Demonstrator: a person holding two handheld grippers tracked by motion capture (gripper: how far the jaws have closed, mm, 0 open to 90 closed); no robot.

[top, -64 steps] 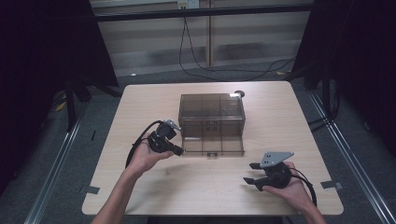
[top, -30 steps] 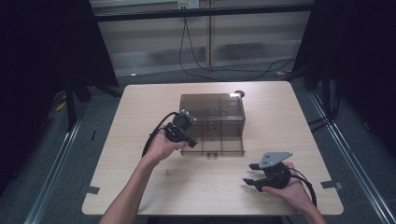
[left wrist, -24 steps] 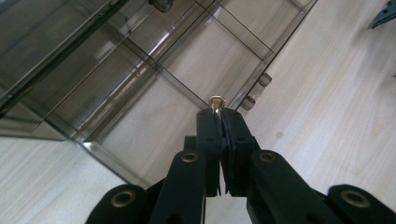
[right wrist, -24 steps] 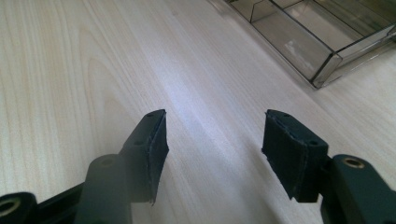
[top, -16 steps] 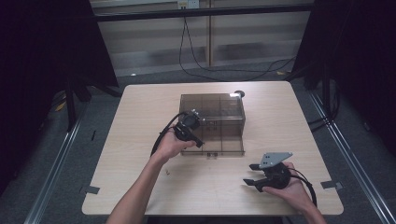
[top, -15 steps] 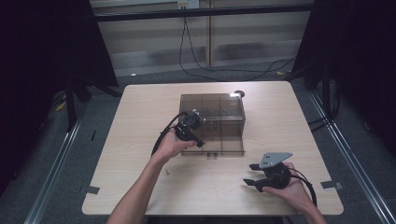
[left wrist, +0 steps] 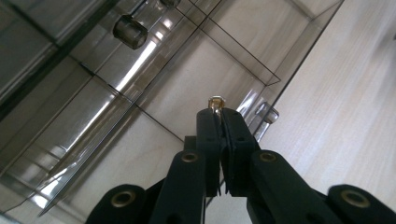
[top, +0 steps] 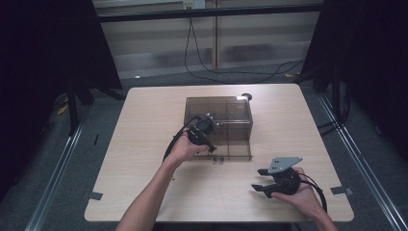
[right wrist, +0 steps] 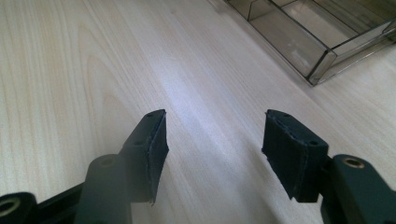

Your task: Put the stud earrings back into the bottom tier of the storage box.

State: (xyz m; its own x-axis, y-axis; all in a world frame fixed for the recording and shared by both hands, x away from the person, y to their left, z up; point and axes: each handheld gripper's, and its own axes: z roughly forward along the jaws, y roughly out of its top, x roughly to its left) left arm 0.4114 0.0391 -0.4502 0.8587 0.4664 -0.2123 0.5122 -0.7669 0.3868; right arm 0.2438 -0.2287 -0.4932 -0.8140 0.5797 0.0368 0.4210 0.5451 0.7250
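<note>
Pale wood grain covers the table (top: pixel 144 144), which stands on a grey floor before dark curtains. Near its middle we see a smoked transparent drawer cabinet (top: pixel 219 113) with one drawer (top: pixel 231 147) pulled out toward the person, its interior split by clear dividers. In the left gripper view the drawer's floor and walls lie just beyond the jaws, and a small round knob (left wrist: pixel 215 101), brass-coloured at its tip, sits pinched between them. Our left gripper (left wrist: pixel 218 122) is thus closed on that knob, the jaws pressed together with the knob's tip showing above them. From the high view the left gripper (top: pixel 202 132) hangs at the drawer's front left corner, its black cable looping back over the left hand (top: pixel 185 149). Farther out, near the table's front right edge, the right hand (top: pixel 300 192) holds the right gripper (top: pixel 260 183) just above the wood, well apart from the cabinet. The right gripper view shows its two padded jaws spread wide over bare table, with the drawer's corner (right wrist: pixel 322 65) at upper right.
</note>
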